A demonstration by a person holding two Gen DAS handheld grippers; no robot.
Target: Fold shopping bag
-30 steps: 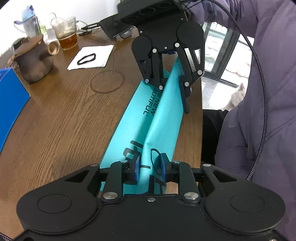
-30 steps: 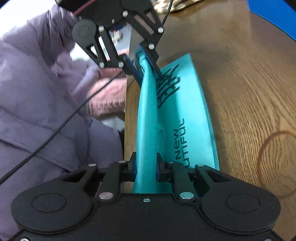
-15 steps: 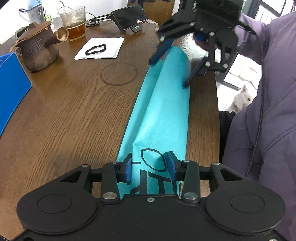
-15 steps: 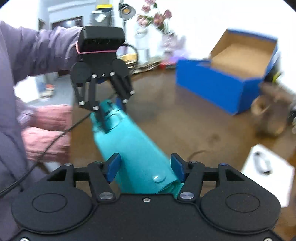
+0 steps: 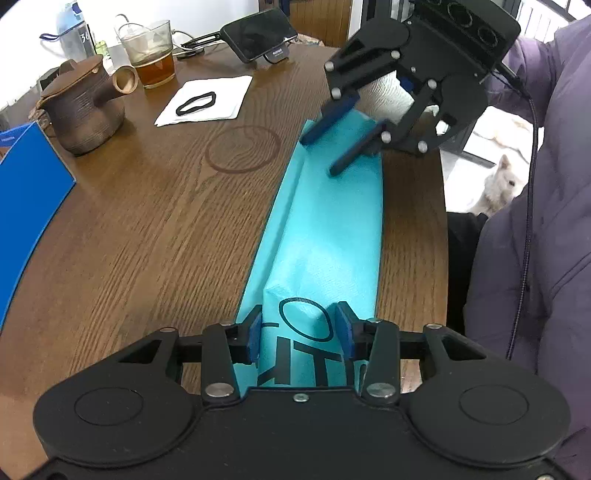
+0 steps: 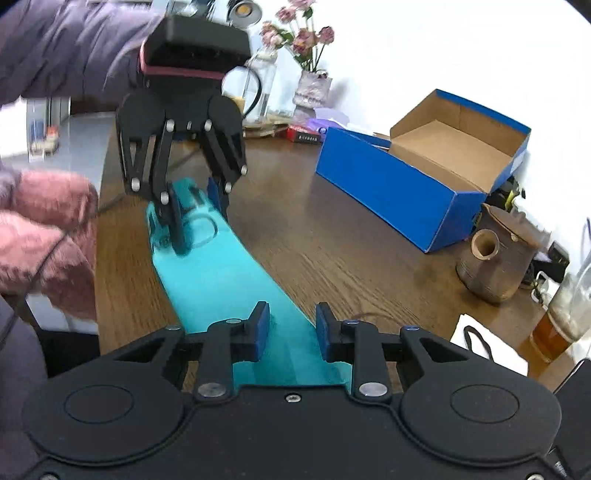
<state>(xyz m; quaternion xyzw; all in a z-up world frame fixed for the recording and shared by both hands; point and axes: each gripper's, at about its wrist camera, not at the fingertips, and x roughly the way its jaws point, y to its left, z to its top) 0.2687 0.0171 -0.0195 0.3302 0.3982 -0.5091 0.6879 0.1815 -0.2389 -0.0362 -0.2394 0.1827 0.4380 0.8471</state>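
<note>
shopping bag [image 5: 325,229] lengthwise on table [image 5: 147,229] – teapot [image 5: 83,110] far left, napkin [image 5: 207,99] behind

The teal shopping bag [image 5: 325,236] carries large black print between the left gripper's fingers, where an oval like an "O" and strokes like "T" show, cut off too much to read as a word. The water bottle [image 5: 74,33] at the table's far edge shows the number "30". Small white print on the phone stand [image 5: 277,54] and on the red packet [image 6: 308,134] is too small to read.
</note>
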